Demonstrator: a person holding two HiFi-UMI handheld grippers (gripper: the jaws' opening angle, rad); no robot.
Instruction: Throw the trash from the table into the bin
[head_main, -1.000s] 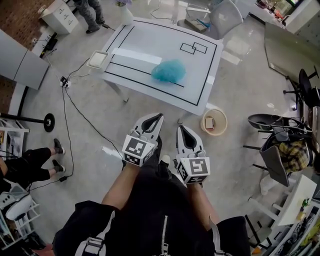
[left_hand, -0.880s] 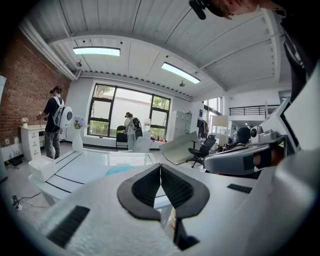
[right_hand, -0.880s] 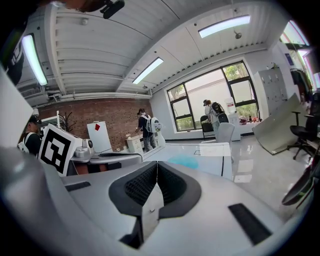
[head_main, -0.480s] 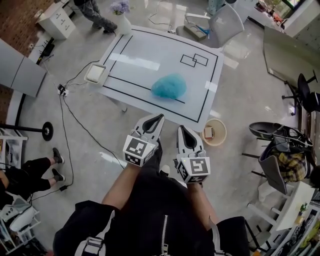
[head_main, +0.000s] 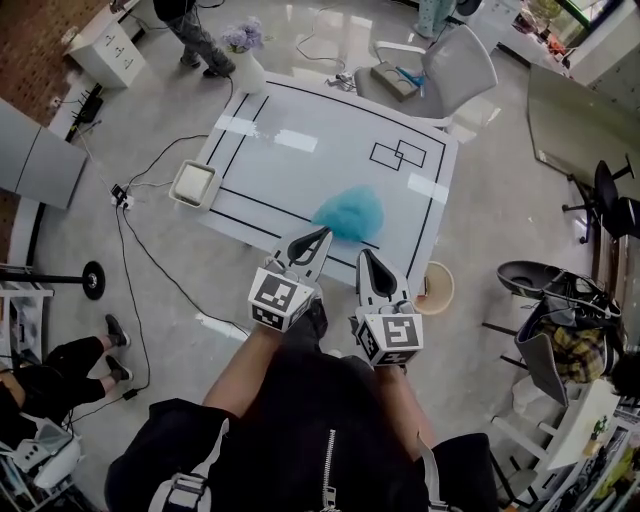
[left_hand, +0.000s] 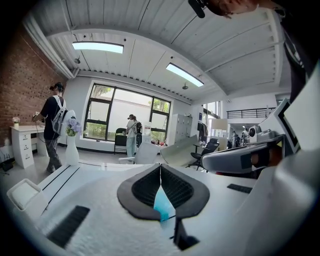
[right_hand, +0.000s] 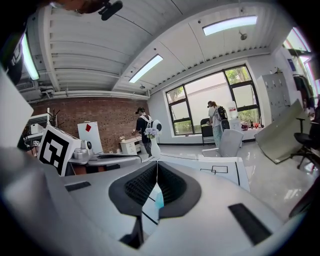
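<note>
Only the head view catches the bin on the floor, about 4 o'clock from the teal fluffy trash and half tucked behind the table corner. The trash sits at the table's near edge. Both gripper views just get a teal sliver of it past the pads. Left gripper and right gripper both have their jaws pressed together, pinching nothing. What's in the bin is hard to make out. The only print is the square markers on the cubes.

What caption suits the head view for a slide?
Both shut, the left hand-held gripper and right hand-held gripper point at blue trash on a white table; a bin stands beside it.
</note>
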